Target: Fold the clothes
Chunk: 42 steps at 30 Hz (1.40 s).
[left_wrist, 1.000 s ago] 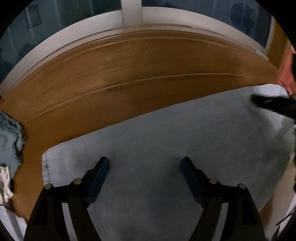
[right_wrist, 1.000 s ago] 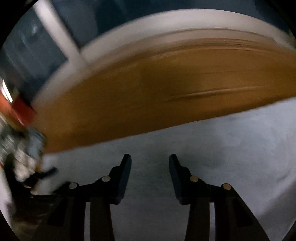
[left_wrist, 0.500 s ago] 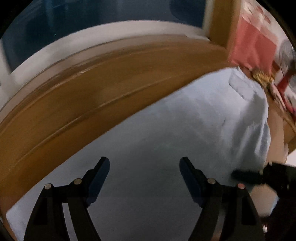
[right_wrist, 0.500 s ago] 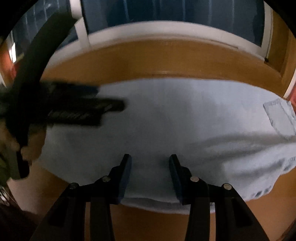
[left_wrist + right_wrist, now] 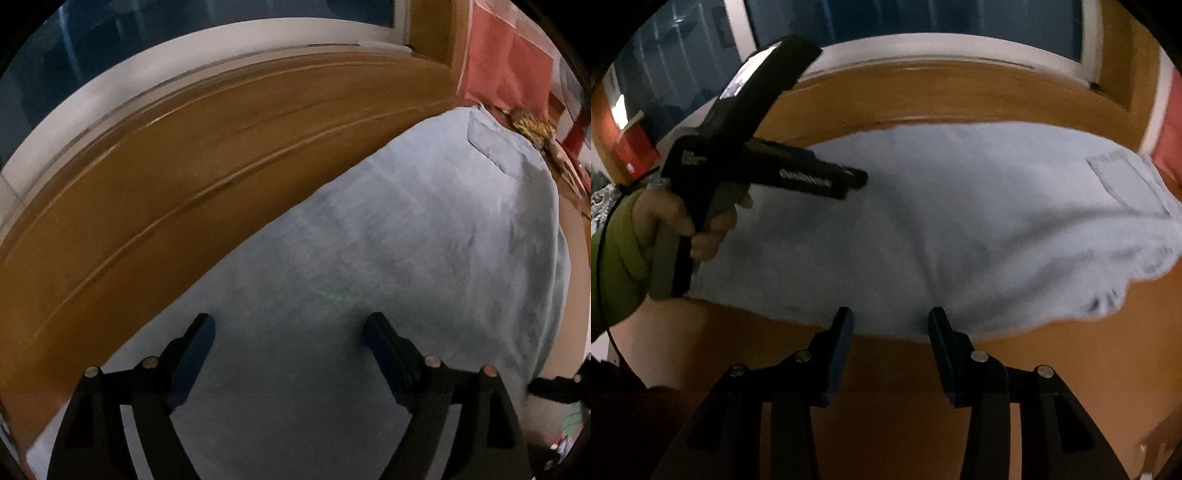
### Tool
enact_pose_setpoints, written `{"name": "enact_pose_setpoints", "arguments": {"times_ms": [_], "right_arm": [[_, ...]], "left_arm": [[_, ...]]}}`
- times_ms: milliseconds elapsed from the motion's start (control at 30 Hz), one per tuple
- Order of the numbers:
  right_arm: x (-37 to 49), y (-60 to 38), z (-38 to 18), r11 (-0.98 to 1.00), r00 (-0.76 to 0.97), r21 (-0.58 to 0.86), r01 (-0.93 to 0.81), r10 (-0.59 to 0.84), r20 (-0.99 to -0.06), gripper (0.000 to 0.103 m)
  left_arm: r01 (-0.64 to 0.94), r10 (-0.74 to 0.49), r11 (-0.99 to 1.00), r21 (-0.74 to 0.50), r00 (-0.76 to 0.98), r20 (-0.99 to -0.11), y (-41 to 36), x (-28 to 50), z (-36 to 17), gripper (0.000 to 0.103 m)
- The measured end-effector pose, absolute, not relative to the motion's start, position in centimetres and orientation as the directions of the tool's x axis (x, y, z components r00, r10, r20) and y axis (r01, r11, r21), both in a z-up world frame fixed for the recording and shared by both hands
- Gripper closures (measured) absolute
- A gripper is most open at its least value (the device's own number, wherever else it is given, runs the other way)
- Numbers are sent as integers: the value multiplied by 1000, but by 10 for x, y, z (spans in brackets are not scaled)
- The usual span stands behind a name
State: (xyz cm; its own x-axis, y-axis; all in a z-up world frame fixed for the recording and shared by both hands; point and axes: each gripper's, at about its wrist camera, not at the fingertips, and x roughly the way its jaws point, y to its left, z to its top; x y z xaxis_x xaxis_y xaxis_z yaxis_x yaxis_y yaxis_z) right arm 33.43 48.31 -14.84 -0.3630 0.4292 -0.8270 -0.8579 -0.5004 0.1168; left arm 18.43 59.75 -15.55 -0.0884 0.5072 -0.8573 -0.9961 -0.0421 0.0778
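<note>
Our left gripper (image 5: 288, 325) is opening, empty, over the jeans (image 5: 923, 229); our right gripper (image 5: 890, 321) hangs half-spread, empty, at their near edge.

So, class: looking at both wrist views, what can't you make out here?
- Denim garment: its right end is cut off by the picture edge in the right wrist view, and blur smears the hem there.
- Left gripper, jaws opening over the denim: whether its fingertips touch the cloth is unclear.
- Lettering on the left gripper's body, right wrist view: blurred, unreadable.
- Right gripper: only a tip shows in the left wrist view.
</note>
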Motion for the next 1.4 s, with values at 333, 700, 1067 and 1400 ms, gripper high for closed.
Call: {"name": "enact_pose_setpoints", "arguments": {"times_ms": [333, 700, 1067, 1400], "right_arm": [[395, 476, -136, -274, -236, 87, -958, 580, -779, 60], [410, 503, -143, -350, -313, 133, -927, 532, -787, 62], [429, 545, -146, -326, -464, 338, -883, 494, -735, 89], [431, 547, -133, -324, -515, 401, -857, 516, -685, 89]], "left_arm": [[-964, 584, 261, 54, 113, -804, 542, 232, -114, 22], [-906, 560, 420, 52, 213, -800, 526, 284, -112, 22], [-938, 528, 346, 25, 173, -831, 567, 287, -131, 77], [-875, 569, 456, 161, 148, -809, 562, 315, -130, 45]]}}
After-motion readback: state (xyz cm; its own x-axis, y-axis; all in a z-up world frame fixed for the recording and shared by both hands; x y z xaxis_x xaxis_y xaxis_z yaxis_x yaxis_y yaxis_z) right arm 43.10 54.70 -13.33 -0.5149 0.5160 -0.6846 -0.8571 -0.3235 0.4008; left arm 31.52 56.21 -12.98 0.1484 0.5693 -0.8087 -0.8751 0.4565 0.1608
